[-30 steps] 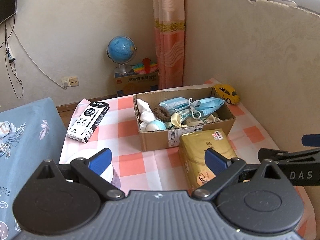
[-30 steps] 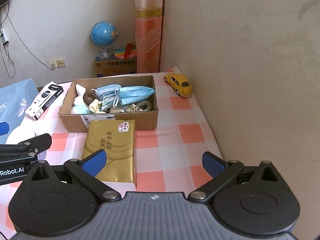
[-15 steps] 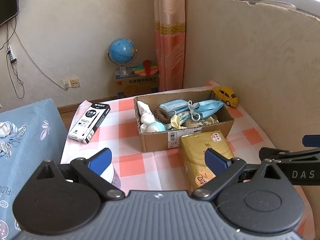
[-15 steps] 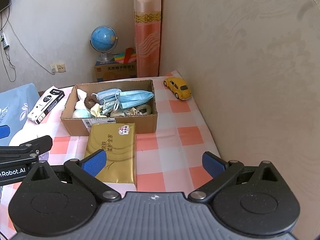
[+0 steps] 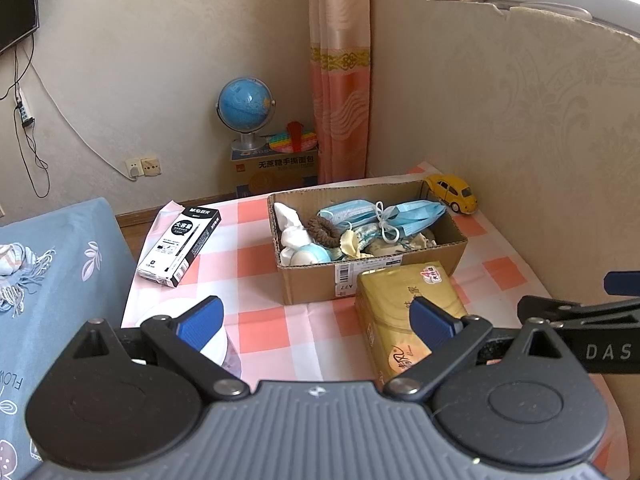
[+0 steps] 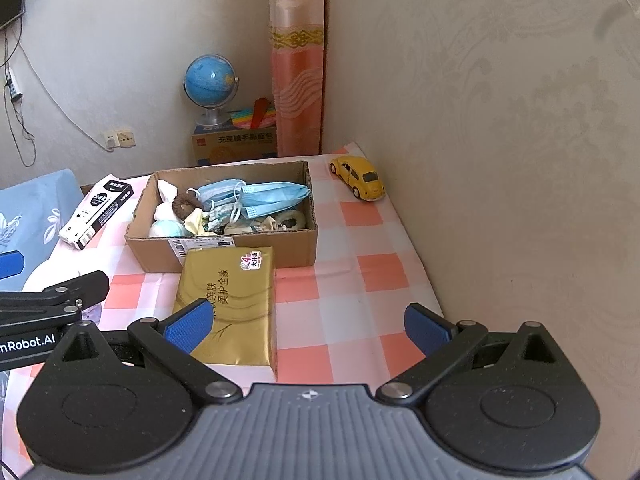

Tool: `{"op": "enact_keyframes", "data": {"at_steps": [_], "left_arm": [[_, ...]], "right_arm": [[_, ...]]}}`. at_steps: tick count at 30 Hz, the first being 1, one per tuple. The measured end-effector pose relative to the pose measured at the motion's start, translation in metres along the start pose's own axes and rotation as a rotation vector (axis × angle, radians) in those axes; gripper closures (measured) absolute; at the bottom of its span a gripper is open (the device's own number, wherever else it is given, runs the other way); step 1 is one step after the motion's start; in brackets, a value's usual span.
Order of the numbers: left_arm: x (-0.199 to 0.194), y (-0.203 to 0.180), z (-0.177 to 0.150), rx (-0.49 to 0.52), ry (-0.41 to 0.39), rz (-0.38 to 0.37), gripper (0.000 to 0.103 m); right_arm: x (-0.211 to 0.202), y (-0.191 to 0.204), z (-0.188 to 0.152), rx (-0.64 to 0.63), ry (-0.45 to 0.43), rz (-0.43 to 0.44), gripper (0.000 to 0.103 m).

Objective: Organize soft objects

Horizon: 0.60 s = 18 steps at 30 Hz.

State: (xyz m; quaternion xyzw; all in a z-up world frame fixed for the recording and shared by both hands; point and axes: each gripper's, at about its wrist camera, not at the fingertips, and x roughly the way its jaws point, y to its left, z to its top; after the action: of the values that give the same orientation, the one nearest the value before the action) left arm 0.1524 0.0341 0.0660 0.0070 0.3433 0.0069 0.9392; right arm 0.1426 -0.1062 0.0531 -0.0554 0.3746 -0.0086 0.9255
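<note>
Both grippers hover above the near edge of the table w/ pink-and-white checked cloth [image 6: 376, 276], side by side. Left gripper [image 5: 316, 322]: blue-padded fingers spread wide, nothing btwn them. Right gripper [image 6: 308, 326]: same, wide apart and empty; its left pad sits in front of the gold foil tissue pack [image 6: 230, 304] in its view, contact can't be told. The tissue pack lies flat on the cloth, its far end touching or just short of the front wall of the open brown cardboard box [image 6: 224, 254]. Inside the box: light blue pleated face masks [image 6: 260, 196] on top toward the right, a brown fuzzy hair scrunchie [image 6: 185, 204] left of them, a white crumpled cloth [image 5: 290, 230] at the left end, a pale teal round item [image 5: 310, 256] at the front left, plus yellowish and patterned fabric bits mixed in the middle. Left of the box, apart from it, a black-and-white pen box [image 5: 180, 246] lies flat on the cloth. A yellow toy car [image 6: 358, 176] stands at the far right corner near the beige wall. Beyond the table, a blue globe [image 5: 245, 110] on a printed carton. A white round lid-like object [image 5: 180, 312] shows partly behind the left gripper's left finger.
</note>
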Motion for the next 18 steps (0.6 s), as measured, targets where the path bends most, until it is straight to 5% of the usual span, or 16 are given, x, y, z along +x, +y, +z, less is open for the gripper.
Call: {"op": "enact_keyframes", "data": {"at_steps": [18], "left_arm": [[-0.0014, -0.0013, 0.0002, 0.003, 0.001, 0.001, 0.004]], "right_arm": [[-0.002, -0.0006, -0.0011, 0.001, -0.007, 0.013, 0.0]]}}
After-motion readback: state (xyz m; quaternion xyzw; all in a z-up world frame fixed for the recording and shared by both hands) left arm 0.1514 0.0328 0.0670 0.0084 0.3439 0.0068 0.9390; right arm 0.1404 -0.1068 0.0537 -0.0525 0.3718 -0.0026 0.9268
